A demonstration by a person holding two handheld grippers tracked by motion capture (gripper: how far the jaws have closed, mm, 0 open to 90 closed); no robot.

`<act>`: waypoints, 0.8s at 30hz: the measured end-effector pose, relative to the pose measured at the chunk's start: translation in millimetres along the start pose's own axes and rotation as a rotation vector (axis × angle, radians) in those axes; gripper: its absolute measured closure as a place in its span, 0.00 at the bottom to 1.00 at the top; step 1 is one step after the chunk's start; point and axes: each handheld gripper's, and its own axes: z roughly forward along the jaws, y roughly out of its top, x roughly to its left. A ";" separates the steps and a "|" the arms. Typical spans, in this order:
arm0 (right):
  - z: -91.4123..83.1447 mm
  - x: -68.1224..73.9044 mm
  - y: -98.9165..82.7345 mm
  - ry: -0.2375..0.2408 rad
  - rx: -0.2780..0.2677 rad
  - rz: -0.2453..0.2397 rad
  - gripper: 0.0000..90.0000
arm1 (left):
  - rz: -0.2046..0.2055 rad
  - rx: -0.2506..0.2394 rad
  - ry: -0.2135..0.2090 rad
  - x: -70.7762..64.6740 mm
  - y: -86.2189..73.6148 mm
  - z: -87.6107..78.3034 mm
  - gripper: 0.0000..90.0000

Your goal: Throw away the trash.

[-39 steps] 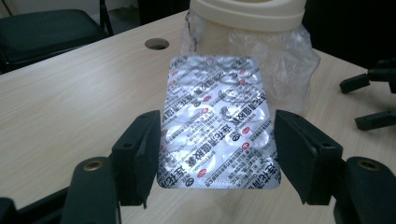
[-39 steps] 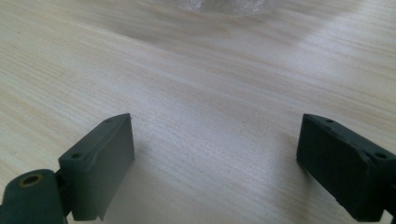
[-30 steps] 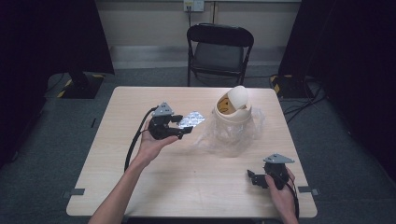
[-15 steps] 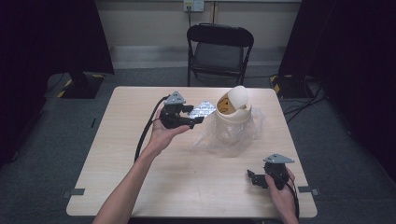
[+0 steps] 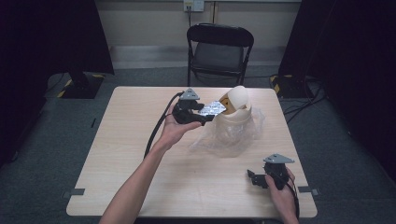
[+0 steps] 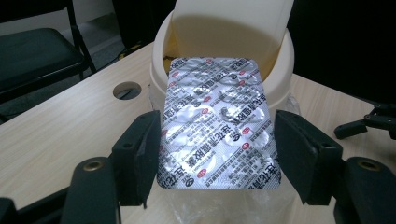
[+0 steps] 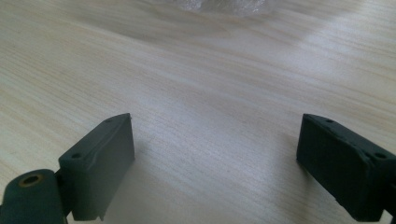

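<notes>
A recording lab: black curtains [image 5: 56,37] are hanging around a lone wooden table [image 5: 121,154], a folding chair [image 5: 219,46] and cables [image 5: 303,100] sitting beyond it.

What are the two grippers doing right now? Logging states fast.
Left gripper: shut on the blister pack, at the bin.
Right gripper: open, holding nothing.

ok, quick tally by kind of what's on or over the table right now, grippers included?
Grippers: 2, left gripper and right gripper
Blister packs: 1, silver blister pack between the left gripper's jaws
Bins: 1, cream swing-lid bin
Plastic bags: 1, clear plastic bag around the bin's base
Total: 5
</notes>
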 end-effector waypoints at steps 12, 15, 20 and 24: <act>0.0 0.0 0.0 0.000 -0.001 -0.001 0.12 | 0.003 0.017 -0.006 -0.9 10.3 20.8 0.38; 0.2 -0.1 0.0 0.003 -0.002 0.001 0.12 | 0.018 0.028 0.006 -1.0 14.4 23.6 0.38; 0.1 -0.1 0.0 0.003 -0.002 0.000 0.12 | 0.001 0.012 0.009 2.3 19.9 23.9 0.38; 0.1 -0.1 0.0 0.003 -0.002 0.000 0.12 | -0.010 0.002 0.016 4.4 20.8 29.0 0.38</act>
